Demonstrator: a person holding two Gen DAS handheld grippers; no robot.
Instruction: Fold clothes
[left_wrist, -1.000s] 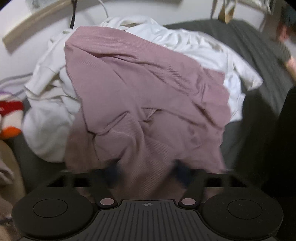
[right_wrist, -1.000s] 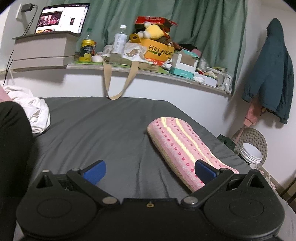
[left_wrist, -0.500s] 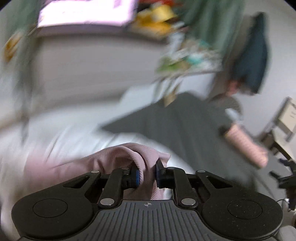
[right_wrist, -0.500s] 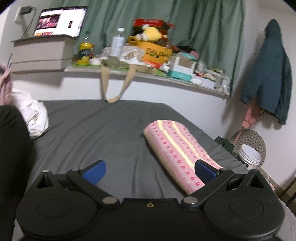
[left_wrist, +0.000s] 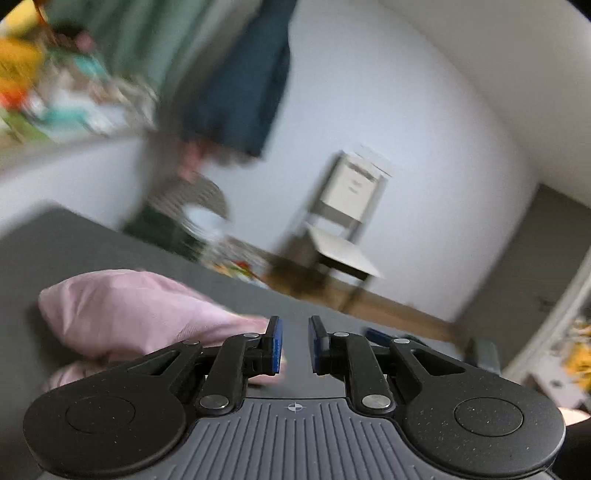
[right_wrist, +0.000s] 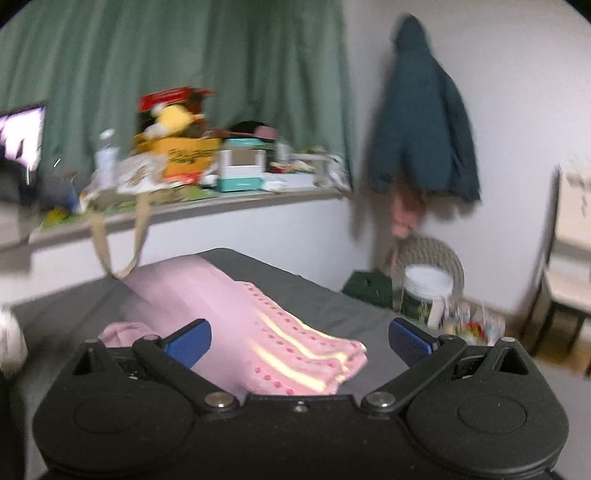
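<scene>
The mauve ribbed garment lies bunched on the dark grey bed, just left of my left gripper. Its fingers stand a narrow gap apart, and only grey sheet shows between the blue pads. In the right wrist view, a lump of the mauve garment sits beside a pink striped dotted pillow. My right gripper hangs wide open over the pillow's near end, holding nothing. Both views are motion-blurred.
A cluttered shelf runs under green curtains behind the bed. A teal coat hangs on the wall above a woven basket. A white chair stands past the bed's edge. White clothes lie far left.
My left gripper swung right from the clothes pile across the bed, shut on the mauve garment; the cloth now lies beside it, out of the pads. My right gripper moved closer to the pillow.
</scene>
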